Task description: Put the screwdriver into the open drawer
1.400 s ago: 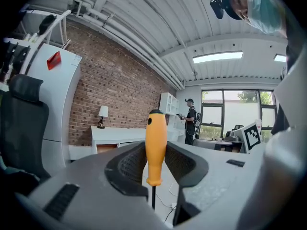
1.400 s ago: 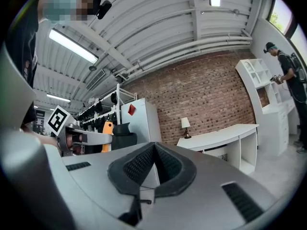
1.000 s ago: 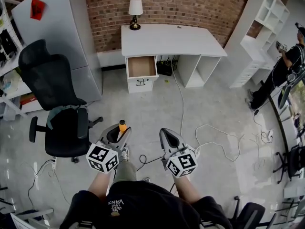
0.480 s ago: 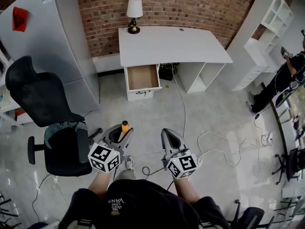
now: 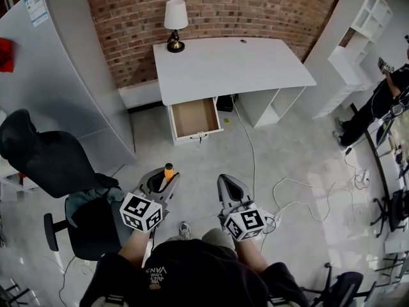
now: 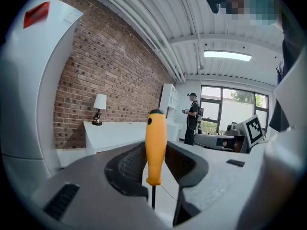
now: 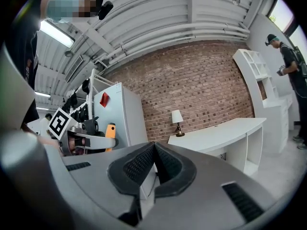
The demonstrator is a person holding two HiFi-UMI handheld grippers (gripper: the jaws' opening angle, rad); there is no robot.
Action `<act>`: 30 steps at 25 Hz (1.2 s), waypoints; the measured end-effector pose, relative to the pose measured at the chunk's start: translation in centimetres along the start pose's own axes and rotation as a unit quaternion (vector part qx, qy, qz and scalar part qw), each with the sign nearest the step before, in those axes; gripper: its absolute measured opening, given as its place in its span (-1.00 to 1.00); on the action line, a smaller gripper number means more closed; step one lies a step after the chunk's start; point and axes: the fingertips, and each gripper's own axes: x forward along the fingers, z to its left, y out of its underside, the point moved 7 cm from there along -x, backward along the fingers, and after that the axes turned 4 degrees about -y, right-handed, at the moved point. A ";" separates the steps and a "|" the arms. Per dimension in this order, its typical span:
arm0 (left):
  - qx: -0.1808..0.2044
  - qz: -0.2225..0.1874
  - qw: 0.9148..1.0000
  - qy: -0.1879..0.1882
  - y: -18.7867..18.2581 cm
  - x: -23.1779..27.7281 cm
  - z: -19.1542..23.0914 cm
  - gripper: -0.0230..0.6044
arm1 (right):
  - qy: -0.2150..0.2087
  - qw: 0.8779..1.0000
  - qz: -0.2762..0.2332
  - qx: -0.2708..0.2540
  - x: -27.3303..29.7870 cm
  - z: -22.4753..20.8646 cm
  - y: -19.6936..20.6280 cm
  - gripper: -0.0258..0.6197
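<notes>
Left gripper (image 6: 156,163) is pinching the orange plastic-handled screwdriver (image 6: 156,145) between its ribbed black pads. The handle stands upright with its black-capped end on top, and the thin dark metal shaft hangs below the jaws. The grip sits on the lower half of the handle, just above where the shaft starts.

Right gripper (image 7: 154,158) has its jaws pressed together with nothing between them. It's held level, just beside the left.

Target is the open white drawer with a brown bottom (image 5: 195,118), pulled out from under the left end of the white table (image 5: 255,66). It's well apart from both grippers, across bare grey floor, and looks empty from the head view. A black office chair (image 5: 45,158) is off to the left, and loose white cables (image 5: 291,194) lie on the floor to the right.

Handling, my read:
- The tool is light and stiff, so there's no sag and nothing fragile.
- The handle is round and smooth. It can twist or pivot in a two-pad pinch, so hold firm pressure and avoid fast swings.
- The handle is the right place to hold. The shaft is too thin for these pads.
- The top-heavy part sits above the pinch, so expect it to tip if the grip loosens.
- It will roll once released. Lay it flat and low inside the drawer, away from the front edge.
</notes>
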 end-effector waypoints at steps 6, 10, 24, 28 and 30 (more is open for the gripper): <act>-0.009 0.013 1.000 -0.005 0.4 3.5 2.6 -0.55 | 0.003 1.000 0.005 0.009 3.3 -2.9 0.2 -0.93; -0.008 0.016 1.000 -0.022 0.5 6.6 4.2 -0.55 | -0.006 1.000 0.001 0.007 6.0 -5.9 0.0 -0.93; 0.005 0.040 0.995 -0.089 -0.1 23.2 9.7 -0.54 | -0.100 0.995 0.022 -0.004 18.3 -19.8 -1.9 -0.93; 0.006 0.066 0.993 -0.099 1.9 26.9 11.7 -0.55 | -0.115 0.993 0.032 0.010 21.1 -22.3 -0.5 -0.93; 0.009 0.080 0.992 -0.102 2.8 28.6 12.6 -0.54 | -0.121 0.992 0.039 0.013 22.2 -23.5 0.4 -0.93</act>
